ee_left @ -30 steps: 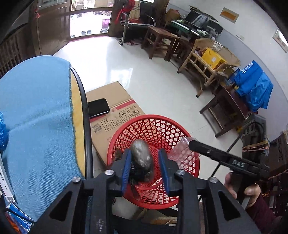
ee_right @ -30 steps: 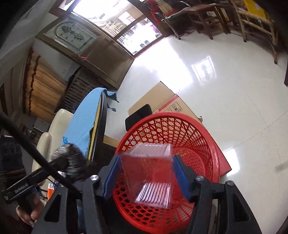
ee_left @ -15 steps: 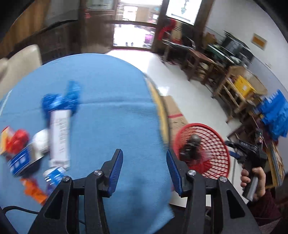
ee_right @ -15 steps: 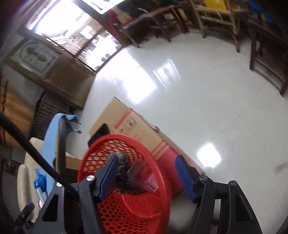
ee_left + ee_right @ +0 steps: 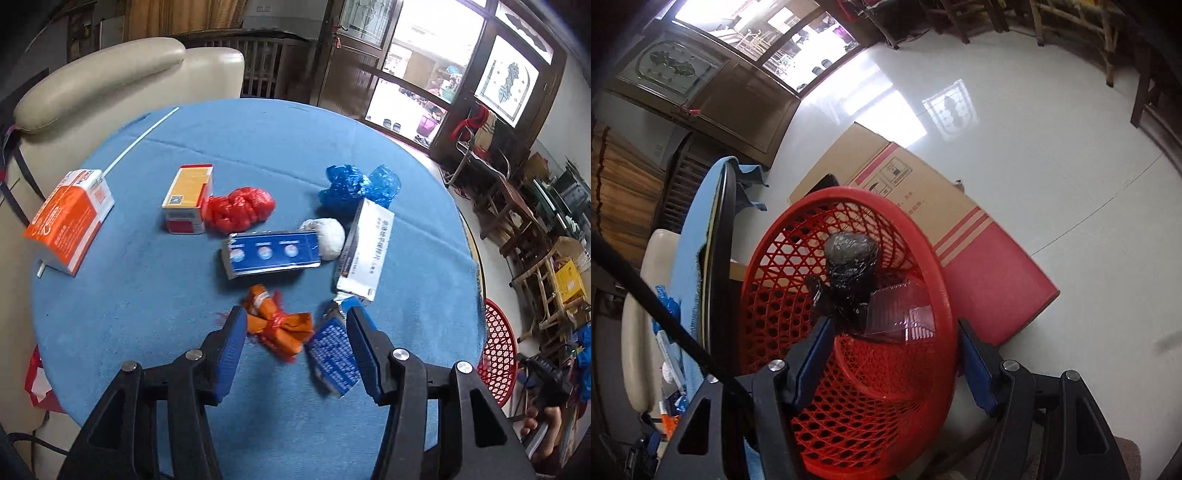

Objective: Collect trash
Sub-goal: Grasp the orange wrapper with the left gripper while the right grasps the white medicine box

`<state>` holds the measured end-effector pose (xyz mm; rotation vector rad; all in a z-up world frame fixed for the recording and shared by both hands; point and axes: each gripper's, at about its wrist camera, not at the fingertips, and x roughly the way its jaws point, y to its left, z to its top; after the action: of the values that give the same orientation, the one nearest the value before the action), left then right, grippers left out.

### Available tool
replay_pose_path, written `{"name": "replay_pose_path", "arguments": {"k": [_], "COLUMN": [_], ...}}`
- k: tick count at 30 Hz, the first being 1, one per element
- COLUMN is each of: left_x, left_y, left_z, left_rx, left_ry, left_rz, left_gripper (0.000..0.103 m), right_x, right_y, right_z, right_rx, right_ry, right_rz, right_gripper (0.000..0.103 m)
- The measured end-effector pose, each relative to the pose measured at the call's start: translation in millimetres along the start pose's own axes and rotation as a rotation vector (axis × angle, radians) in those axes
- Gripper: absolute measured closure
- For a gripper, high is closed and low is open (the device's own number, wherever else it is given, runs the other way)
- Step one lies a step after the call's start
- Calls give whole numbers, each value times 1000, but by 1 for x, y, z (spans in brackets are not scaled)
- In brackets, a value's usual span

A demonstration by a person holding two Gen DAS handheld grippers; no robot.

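My left gripper [image 5: 295, 334] is open and empty above the blue-clothed round table [image 5: 424, 206]. Between its jaws lie an orange wrapper [image 5: 279, 326] and a small blue packet [image 5: 334, 356]. Further out lie a blue and silver box [image 5: 271, 253], a white box [image 5: 365, 249], a white wad [image 5: 327, 236], a red bag [image 5: 238, 208], a blue bag [image 5: 356, 184] and two orange cartons [image 5: 66, 216]. My right gripper [image 5: 892, 345] is open and empty over the red basket [image 5: 775, 350], which holds a black bag [image 5: 851, 275] and a clear plastic cup [image 5: 901, 312].
A flattened cardboard box [image 5: 960, 229] lies on the white floor behind the basket. A cream armchair [image 5: 92, 70] stands behind the table. The basket [image 5: 496, 354] shows right of the table edge. Wooden chairs and tables [image 5: 517, 210] line the right wall.
Both grippers opened and dropped their loads, the black bag and the clear cup, into the basket. My left gripper then swung back over the table.
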<state>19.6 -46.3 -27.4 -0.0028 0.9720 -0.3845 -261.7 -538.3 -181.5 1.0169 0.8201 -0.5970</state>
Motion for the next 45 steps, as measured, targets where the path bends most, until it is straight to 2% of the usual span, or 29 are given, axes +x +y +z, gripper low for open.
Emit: {"name": "replay_pose_path", "arguments": {"k": [2,4,7,9,12,17,23,28,30,32,35,36,37,40,45], "left_x": [3,7,18,21,25,28,43,58,63,68,71,71,70,71,68], "left_y": [7,7,8,7,10,21,30,28,28,29,32,32,34,37,46], "left_z": [-2,-6,-10,-13,-15,-12,2,11,12,11,9,8,8,5,0], "left_rx": [5,-5,-13,-8,-18,-62,-169,-202,-210,-222,-219,-218,-219,-213,-213], "left_ry": [9,23,44,58,74,83,97,99,105,119,121,119,118,117,116], "left_rz": [7,-1,-10,-8,-12,-44,-84,-123,-144,-168,-184,-187,-192,-200,-200], "left_gripper": [46,46,46,46,46,44,42,42,43,51,61,61,62,68,79], "right_x": [-23,-45,-71,-79,-73,-35,10,40,53,62,82,89,95,108,115], "right_y": [-4,0,23,48,97,195,304,380,400,418,431,435,438,445,439], "right_z": [11,22,29,28,15,-25,-59,-86,-91,-99,-106,-108,-110,-114,-120], "right_rx": [-8,-18,-81,-149,-278,-462,-611,-669,-657,-659,-659,-646,-635,-633,-667], "right_ry": [-99,-177,-247,-248,-186,-44,107,152,178,189,203,218,227,220,223], "right_rz": [-47,-49,3,57,150,291,327,332,332,318,250,241,231,181,144], "right_gripper": [33,33,33,33,33,33,33,33,33,33,35,35,36,54,55]}}
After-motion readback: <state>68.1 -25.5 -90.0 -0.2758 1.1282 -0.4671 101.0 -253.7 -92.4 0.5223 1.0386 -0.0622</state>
